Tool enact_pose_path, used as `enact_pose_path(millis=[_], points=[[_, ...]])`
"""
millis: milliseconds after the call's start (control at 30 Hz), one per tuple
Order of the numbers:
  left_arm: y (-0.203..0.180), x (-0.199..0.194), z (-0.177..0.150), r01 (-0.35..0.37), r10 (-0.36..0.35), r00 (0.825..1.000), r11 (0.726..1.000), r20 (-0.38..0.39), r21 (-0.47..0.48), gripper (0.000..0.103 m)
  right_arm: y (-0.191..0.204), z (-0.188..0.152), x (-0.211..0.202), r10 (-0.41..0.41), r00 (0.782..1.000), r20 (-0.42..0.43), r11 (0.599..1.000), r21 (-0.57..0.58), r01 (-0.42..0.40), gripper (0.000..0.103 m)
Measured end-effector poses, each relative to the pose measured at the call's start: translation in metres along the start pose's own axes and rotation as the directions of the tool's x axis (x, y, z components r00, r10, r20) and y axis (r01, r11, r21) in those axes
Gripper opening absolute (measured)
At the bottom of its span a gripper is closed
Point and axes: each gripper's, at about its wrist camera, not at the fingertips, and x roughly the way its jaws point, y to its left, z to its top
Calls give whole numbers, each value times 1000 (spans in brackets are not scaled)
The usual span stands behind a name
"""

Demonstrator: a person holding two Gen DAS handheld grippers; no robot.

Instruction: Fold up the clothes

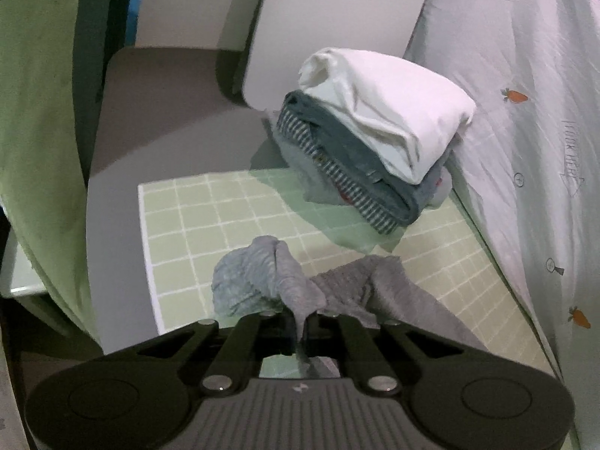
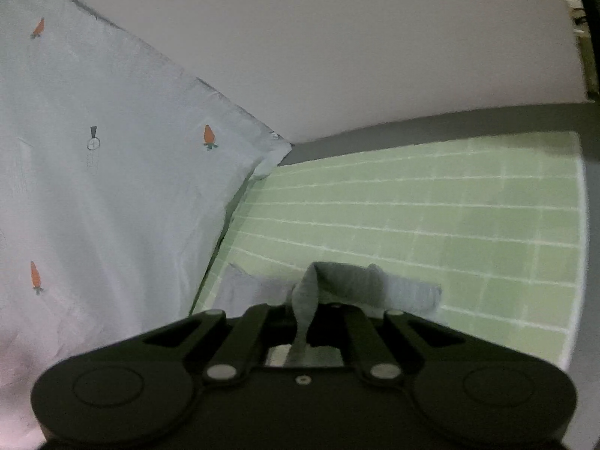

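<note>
A grey ribbed garment [image 1: 285, 285] hangs bunched above the green checked mat [image 1: 195, 217]. My left gripper [image 1: 300, 318] is shut on a pinched fold of it, and the cloth trails off to the right. In the right wrist view the same grey garment [image 2: 337, 285] rises in a ridge between the jaws, with my right gripper [image 2: 305, 315] shut on it above the green mat [image 2: 450, 225]. A stack of folded clothes [image 1: 375, 131] sits at the mat's far end, a white piece on top of blue striped and grey ones.
A pale bed sheet printed with carrots [image 1: 525, 150] rises along the mat's right side, and shows again as the carrot sheet [image 2: 93, 187] on the left of the right wrist view. A green cloth [image 1: 41, 131] hangs at the left. Grey floor [image 1: 157, 112] and a white wall [image 2: 337, 37] lie beyond.
</note>
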Motion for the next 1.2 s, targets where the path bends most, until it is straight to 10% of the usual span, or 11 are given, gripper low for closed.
enact_pose_path(millis=[467, 533, 600, 767, 1000, 1200], points=[[-168, 91, 25, 0, 1, 1000, 995, -1, 103, 4, 169, 37, 221, 16, 997, -72, 983, -183, -29, 2], [-196, 114, 20, -17, 18, 1000, 988, -6, 150, 10, 203, 30, 279, 68, 988, -140, 964, -245, -101, 11], [-225, 137, 15, -33, 36, 999, 980, -9, 198, 21, 226, 23, 316, 23, 984, -175, 952, -298, -75, 52], [-254, 149, -8, -15, 10, 1000, 953, 16, 301, 81, 211, -8, 310, -71, 988, -137, 918, -397, 11, 77], [-232, 140, -54, -10, 55, 990, 946, -129, 325, 81, 130, -50, 269, -318, 943, -94, 868, -429, 250, 79], [-231, 128, -91, 40, 53, 974, 917, -221, 397, 81, 112, -77, 255, -293, 951, -98, 866, -450, 220, 77]])
